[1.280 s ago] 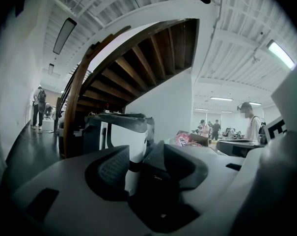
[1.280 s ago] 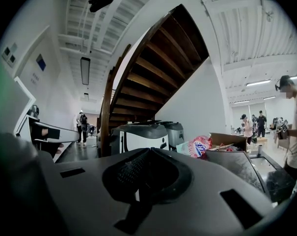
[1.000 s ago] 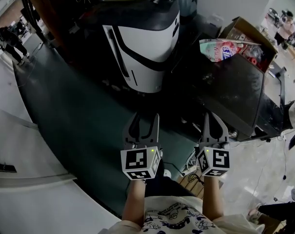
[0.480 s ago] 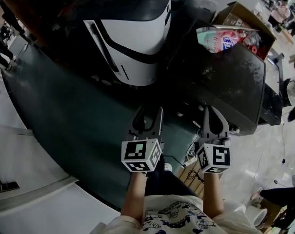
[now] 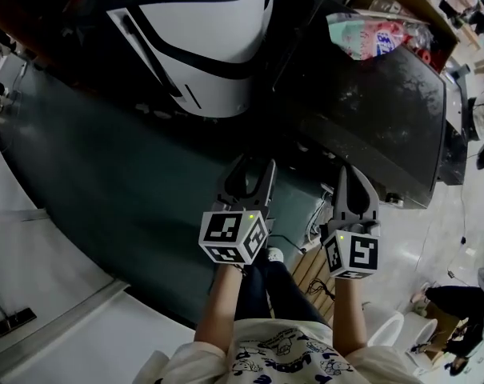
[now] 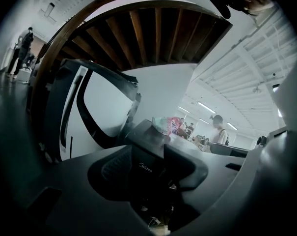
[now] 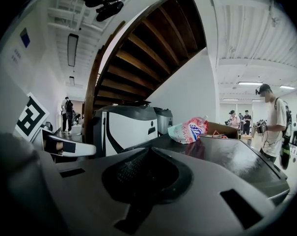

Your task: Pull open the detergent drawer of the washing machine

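Handling | drawer judged a light, stiff plastic tray that slides straight out, slick-faced, best hooked at its recessed lip | drawer itself not made out on the dark washing machine point(image 5: 386, 110) just ahead of both hands | left tongs point(image 5: 254, 166) spread wide, empty, touching nothing | right tongs point(image 5: 351, 173) pressed together, empty

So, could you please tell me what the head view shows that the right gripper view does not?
Only the head view shows the person's patterned white shirt, forearms and the black-and-white marker cube on the right claw. Only the right gripper view shows the slatted underside of the brown wooden staircase and a long ceiling light. Both show the rounded white-and-black machine, the pink-and-blue printed plastic bag and the glossy black appliance top.
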